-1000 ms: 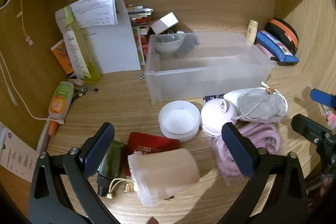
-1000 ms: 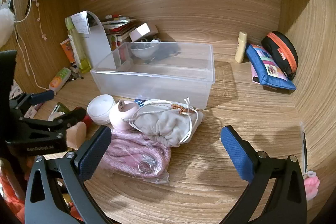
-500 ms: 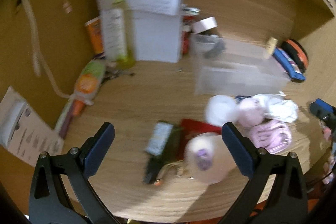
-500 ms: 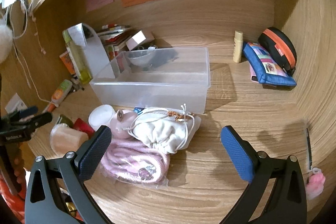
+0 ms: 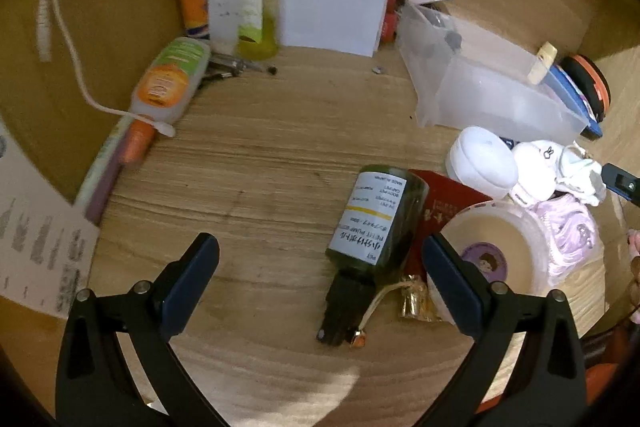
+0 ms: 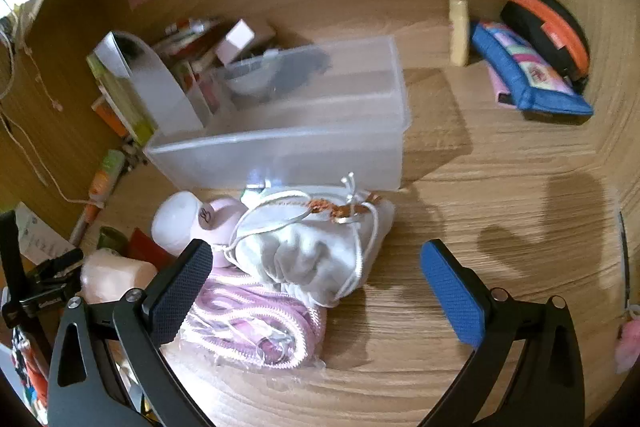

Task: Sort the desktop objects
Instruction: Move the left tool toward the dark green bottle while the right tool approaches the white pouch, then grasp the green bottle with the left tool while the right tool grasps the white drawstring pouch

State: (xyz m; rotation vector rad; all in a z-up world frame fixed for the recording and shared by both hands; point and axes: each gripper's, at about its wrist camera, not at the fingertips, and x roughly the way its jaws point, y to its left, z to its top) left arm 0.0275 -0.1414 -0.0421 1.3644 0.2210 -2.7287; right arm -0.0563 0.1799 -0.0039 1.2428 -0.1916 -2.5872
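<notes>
Left wrist view: left tongs [image 5: 320,279] open, empty; green bottle [image 5: 378,223] at lower centre, rigid, slick; grip mid-body. Right tongs [image 6: 316,283] open, empty.

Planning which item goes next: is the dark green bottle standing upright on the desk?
No, the dark green bottle lies on its side on the wooden desk, its black cap pointing toward the left gripper.

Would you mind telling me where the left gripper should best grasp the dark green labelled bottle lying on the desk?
Probably across the labelled body of the dark green bottle, coming from above. It lies flat, cap toward the camera, so its long sides are exposed; the open left gripper nearly straddles it.
</notes>
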